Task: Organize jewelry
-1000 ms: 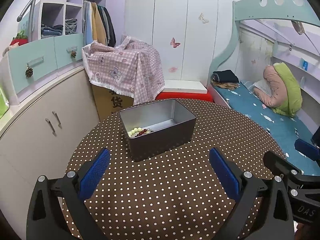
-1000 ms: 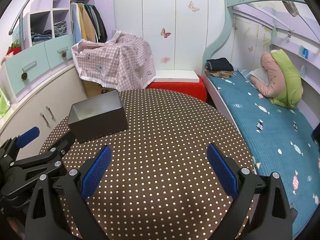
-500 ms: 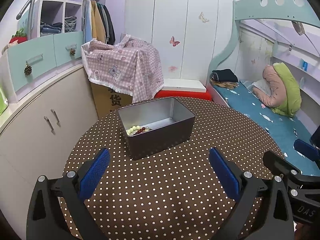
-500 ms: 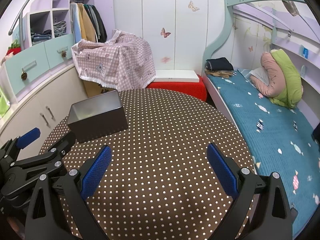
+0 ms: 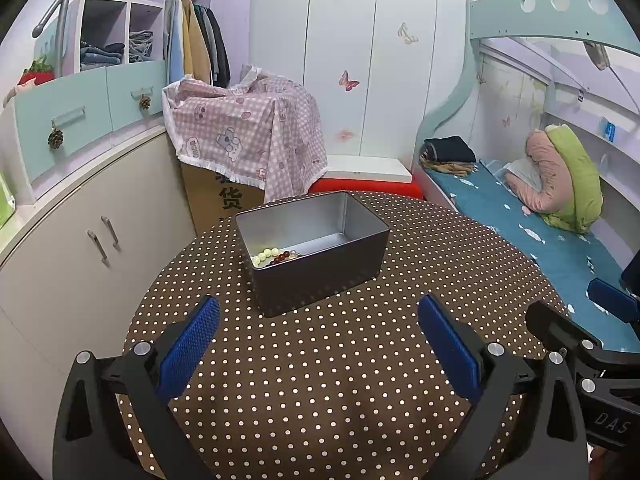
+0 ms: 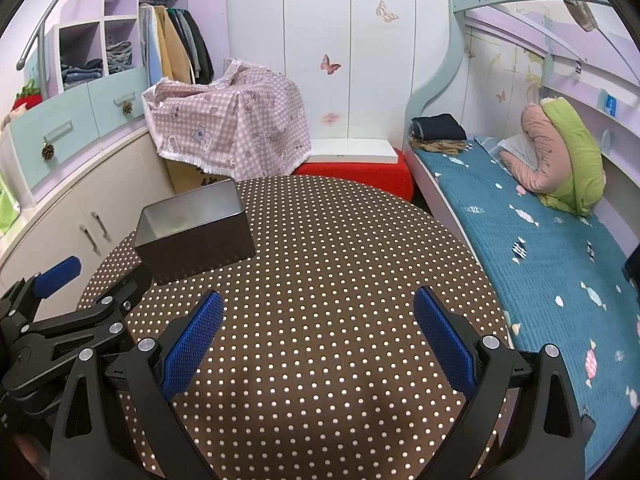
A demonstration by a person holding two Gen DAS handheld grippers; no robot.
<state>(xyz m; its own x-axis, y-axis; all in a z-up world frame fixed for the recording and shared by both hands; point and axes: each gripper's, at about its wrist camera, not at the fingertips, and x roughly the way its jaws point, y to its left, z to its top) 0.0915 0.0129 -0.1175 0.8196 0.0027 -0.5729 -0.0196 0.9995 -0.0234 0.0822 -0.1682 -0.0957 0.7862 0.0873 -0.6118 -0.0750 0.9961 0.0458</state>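
on the tabletop (image 5: 340, 380): your tin box (image 5: 316, 252) stands open
bracelets (image 5: 278, 257): in the box's near left corner
left tool (image 5: 320, 344): spread wide, empty
right tool (image 6: 318, 338): spread wide, empty

- One metal tin (image 5: 320, 268), open-topped, on the table.
- One round table (image 5: 360, 380), brown cloth with white dots.
- Beaded bracelets (image 5: 276, 257) in the tin: pale green beads and dark red beads show; exact count of strands cannot be told.
- Two grippers: left gripper (image 5: 320, 344), right gripper (image 6: 318, 340); two blue pads each.
- Two pinecones (image 5: 55, 138) hanging from drawer handles.
- One checked pink cloth (image 5: 248, 136) over a box.
- One bunk bed (image 6: 540, 240).
- One red stool (image 6: 356, 176).
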